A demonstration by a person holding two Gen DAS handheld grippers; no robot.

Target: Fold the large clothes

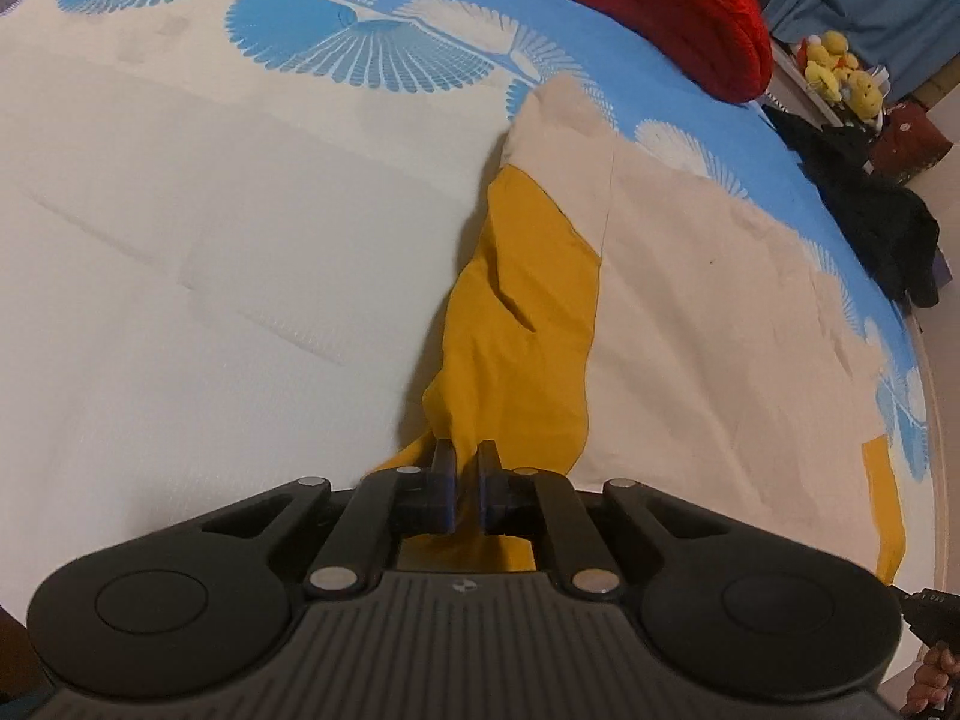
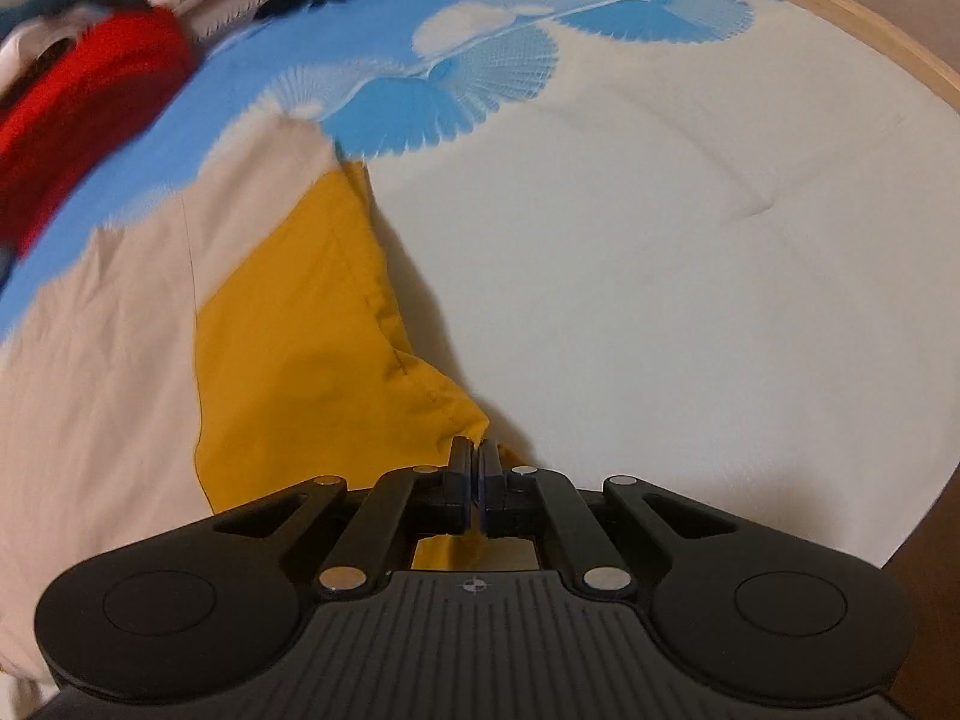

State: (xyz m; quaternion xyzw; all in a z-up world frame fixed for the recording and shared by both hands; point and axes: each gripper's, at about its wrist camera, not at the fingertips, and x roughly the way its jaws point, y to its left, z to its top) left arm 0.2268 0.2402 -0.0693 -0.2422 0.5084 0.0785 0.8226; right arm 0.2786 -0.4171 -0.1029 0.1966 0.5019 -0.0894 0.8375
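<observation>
A large beige and mustard-yellow garment (image 1: pixel 690 312) lies on the bed; it also shows in the right wrist view (image 2: pixel 108 330). My left gripper (image 1: pixel 467 450) is shut on a lifted fold of the yellow part (image 1: pixel 516 312), which hangs in a ridge ahead of the fingers. My right gripper (image 2: pixel 477 450) is shut on the hemmed yellow edge (image 2: pixel 336 324), raised off the bed. The beige part spreads flat to the right in the left view and to the left in the right view.
The bed sheet (image 1: pixel 198 276) is white with a blue fan-pattern band (image 1: pixel 372 48). A red knit item (image 1: pixel 672 6) lies at the far edge, also in the right wrist view (image 2: pixel 78 102). Dark clothes (image 1: pixel 870 204) and yellow plush toys (image 1: pixel 840 72) sit beyond. A wooden bed rim (image 2: pixel 870 24) curves right.
</observation>
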